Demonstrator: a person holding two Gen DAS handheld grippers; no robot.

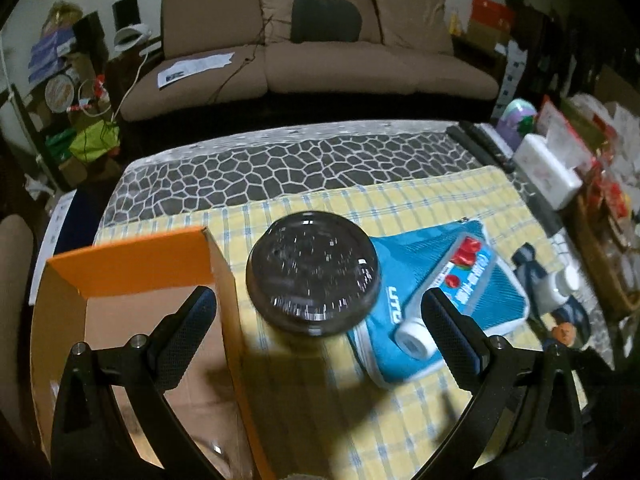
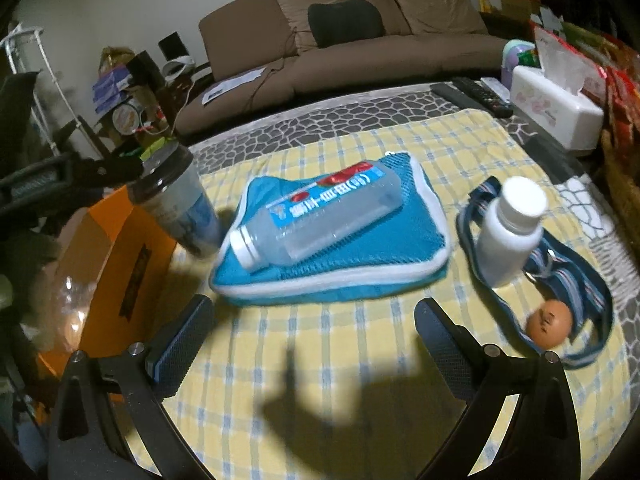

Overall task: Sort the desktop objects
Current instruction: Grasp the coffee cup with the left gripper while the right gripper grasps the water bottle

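Observation:
A clear cup with a dark domed lid (image 1: pixel 312 272) (image 2: pixel 180 200) stands on the yellow checked cloth beside an open orange cardboard box (image 1: pixel 132 264) (image 2: pixel 112 264). My left gripper (image 1: pixel 316 294) is open just above it, with a finger off each side of the lid and neither touching. A water bottle (image 2: pixel 316 216) (image 1: pixel 468 268) lies on a blue mesh pouch (image 2: pixel 340 248) (image 1: pixel 420 256). A small white bottle (image 2: pixel 508 232) stands on a striped strap (image 2: pixel 580 280), near a brown ball (image 2: pixel 548 322). My right gripper (image 2: pixel 312 308) is open and empty over the cloth, in front of the pouch.
A white tissue box (image 2: pixel 556 108) and dark remotes (image 2: pixel 472 92) sit at the table's far right. Cluttered bags line the right edge. A brown sofa (image 1: pixel 320 60) stands beyond the table. Some clear plastic lies inside the orange box.

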